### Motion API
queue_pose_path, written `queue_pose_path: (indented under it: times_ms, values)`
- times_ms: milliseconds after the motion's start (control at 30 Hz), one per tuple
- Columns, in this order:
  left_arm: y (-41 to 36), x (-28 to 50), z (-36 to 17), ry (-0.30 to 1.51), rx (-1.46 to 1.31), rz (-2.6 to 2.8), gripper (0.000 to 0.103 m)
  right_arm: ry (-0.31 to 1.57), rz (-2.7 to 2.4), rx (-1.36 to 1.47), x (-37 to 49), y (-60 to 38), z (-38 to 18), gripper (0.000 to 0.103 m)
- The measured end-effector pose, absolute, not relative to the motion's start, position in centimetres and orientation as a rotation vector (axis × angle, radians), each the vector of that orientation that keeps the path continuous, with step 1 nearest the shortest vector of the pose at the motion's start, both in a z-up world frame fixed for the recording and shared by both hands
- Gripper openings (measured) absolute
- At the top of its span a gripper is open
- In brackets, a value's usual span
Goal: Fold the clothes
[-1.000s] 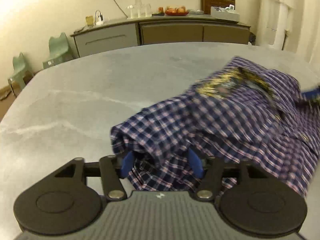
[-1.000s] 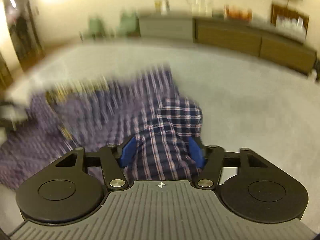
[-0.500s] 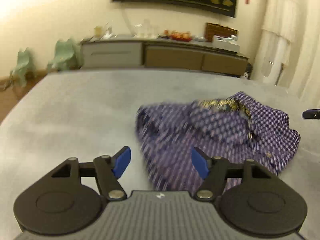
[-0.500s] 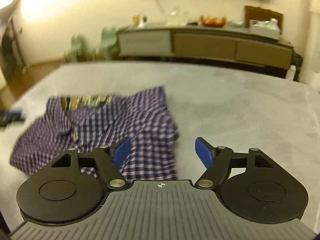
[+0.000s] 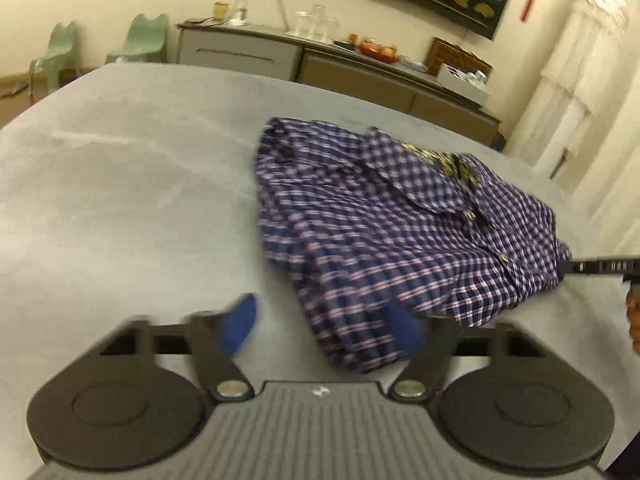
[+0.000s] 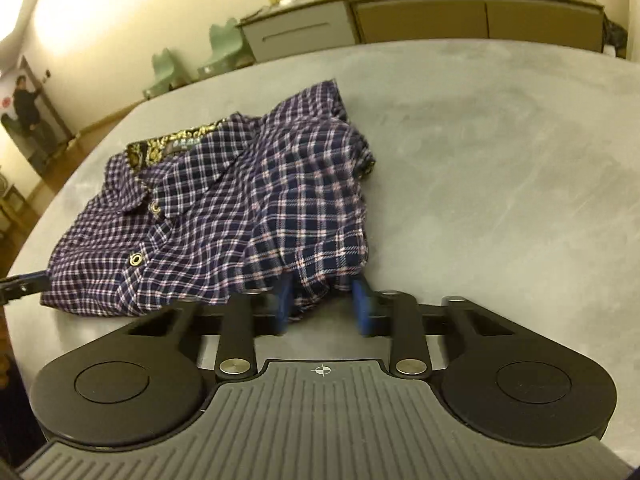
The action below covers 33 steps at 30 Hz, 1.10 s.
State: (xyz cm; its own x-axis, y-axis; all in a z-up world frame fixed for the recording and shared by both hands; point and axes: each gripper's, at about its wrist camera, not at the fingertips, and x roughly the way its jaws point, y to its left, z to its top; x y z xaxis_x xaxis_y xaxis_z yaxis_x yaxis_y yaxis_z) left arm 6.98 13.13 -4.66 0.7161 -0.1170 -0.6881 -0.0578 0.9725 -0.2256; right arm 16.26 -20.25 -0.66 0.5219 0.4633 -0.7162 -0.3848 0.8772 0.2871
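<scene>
While a navy, white and pink checked shirt (image 5: 400, 232) lies bunched near the middle of a grey stone-look table (image 5: 120, 200), two handheld grippers meet it from opposite sides. The left gripper (image 5: 324, 328) has its jaws closing; the blurred blue pads (image 5: 240, 322) stand apart, with the shirt's near hem lying between them, not yet pinched. The right gripper (image 6: 324, 304) is also closing, its blue pads either side of a fold at the shirt's near edge; whether they already press the cloth cannot be told. The collar, lined in gold-patterned fabric, faces up. Behind the table stand a long sideboard (image 6: 420, 16) and pale green chairs (image 5: 140, 36).
</scene>
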Motion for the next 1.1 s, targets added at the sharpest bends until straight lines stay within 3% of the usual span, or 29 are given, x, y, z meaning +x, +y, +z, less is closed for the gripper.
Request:
queue_pose_path:
  times_ms: [33,267,367,400,533,633,833,967,1100]
  values:
    - [12.8,7.4,-4.9,0.796,-0.238,-0.030,0.004,0.882,0.506,0.094,16.2,-20.1,-0.6,0.019]
    - [14.8,8.0,-5.0,0.823,-0.268,0.046,0.004,0.868,0.482,0.080,16.0,-20.7,0.2,0.017]
    - [15.4,7.2,-5.0,0.826,-0.257,0.071,0.008,0.872,0.466,0.085,16.1,-20.6,0.1,0.018]
    - [15.6,6.8,-4.6,0.806,-0.269,0.065,0.014,0.870,0.464,0.095,16.2,-20.7,0.2,0.020]
    - [14.6,4.9,-1.7,0.692,-0.241,0.018,0.037,0.790,0.432,0.167,15.1,-22.2,2.2,0.046]
    - [12.4,4.7,-0.6,0.651,-0.198,-0.057,0.049,0.707,0.413,0.167,14.0,-22.9,3.7,0.051]
    - [9.3,8.2,-3.6,0.738,-0.132,-0.048,0.048,0.683,0.517,0.030,13.1,-18.8,2.3,0.048]
    - [9.2,9.5,-5.1,0.772,-0.107,-0.020,0.048,0.814,0.454,-0.054,14.3,-17.3,-0.2,0.046]
    - [8.6,9.7,-4.8,0.762,-0.035,-0.024,0.048,0.814,0.440,-0.005,14.3,-18.5,1.0,0.046]
